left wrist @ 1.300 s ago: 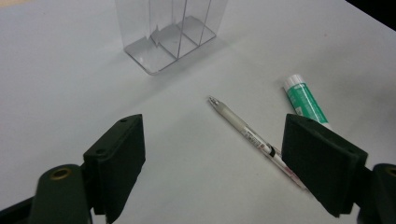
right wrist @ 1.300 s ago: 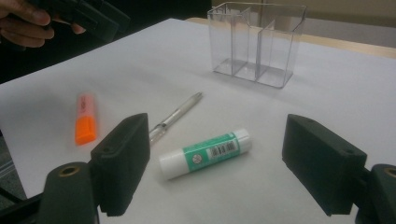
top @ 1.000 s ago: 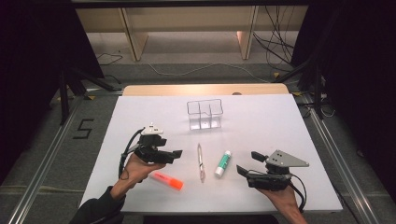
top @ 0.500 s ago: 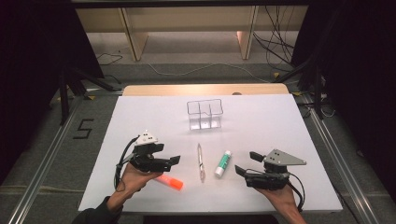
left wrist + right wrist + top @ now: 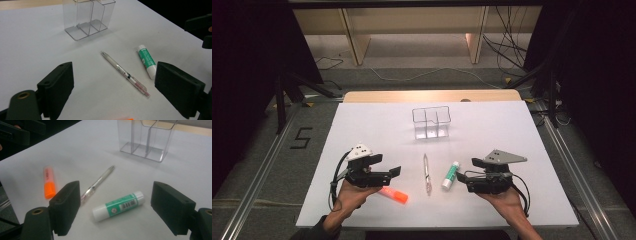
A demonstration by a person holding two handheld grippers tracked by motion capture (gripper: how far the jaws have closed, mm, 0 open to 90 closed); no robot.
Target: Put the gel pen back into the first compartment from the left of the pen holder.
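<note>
Both hand-held grippers are held spread and empty above the tabletop (image 5: pixel 512 130): the left hand-held gripper (image 5: pixel 387 175) just over the highlighter (image 5: pixel 393 195), the right hand-held gripper (image 5: pixel 469 181) just beside the glue stick (image 5: pixel 450 175), seemingly so that each can be picked for the clear holder (image 5: pixel 431 121) ahead. Between them the pen (image 5: pixel 427 173) is laid. The glue stick's label is made out in the right gripper view.
</note>
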